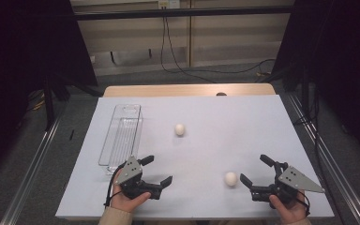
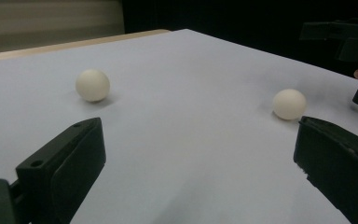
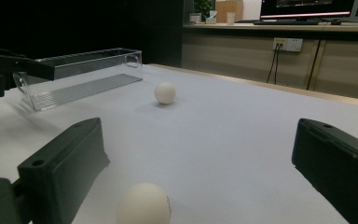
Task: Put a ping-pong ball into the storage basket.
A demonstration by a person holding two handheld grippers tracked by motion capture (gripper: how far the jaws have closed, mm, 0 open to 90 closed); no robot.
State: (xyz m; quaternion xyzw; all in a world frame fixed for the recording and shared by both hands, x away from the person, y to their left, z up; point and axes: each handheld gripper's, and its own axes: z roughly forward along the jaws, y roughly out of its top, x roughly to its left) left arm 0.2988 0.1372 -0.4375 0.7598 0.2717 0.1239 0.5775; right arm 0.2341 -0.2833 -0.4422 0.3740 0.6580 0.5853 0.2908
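On the white table cover (image 1: 201, 154) two white eggs lie well apart. The near egg (image 1: 231, 179) rests toward the person's right, just beside the right gripper (image 1: 254, 169), whose jaws stand wide apart and grip nothing; in the right gripper view this egg (image 3: 143, 204) sits low between the two black jaws, nearer the jaw on that view's left, touching neither as far as can be told. The far egg (image 1: 180, 130) lies out in the middle of the cover, to the right of a clear plastic tray (image 1: 122, 136) that stands lengthwise along the left side of the table with nothing in it; the right gripper view shows the same egg (image 3: 165, 93) beyond the jaws and the tray (image 3: 81, 77) off to its left. The left gripper (image 1: 158, 169), held low at the near left just by the tray's near end, also has its jaws spread wide and holds nothing. In the left gripper view both eggs lie ahead of the open jaws, the far one (image 2: 92, 85) at left and the near one (image 2: 289, 104) at right, close to the right gripper (image 2: 354, 42).
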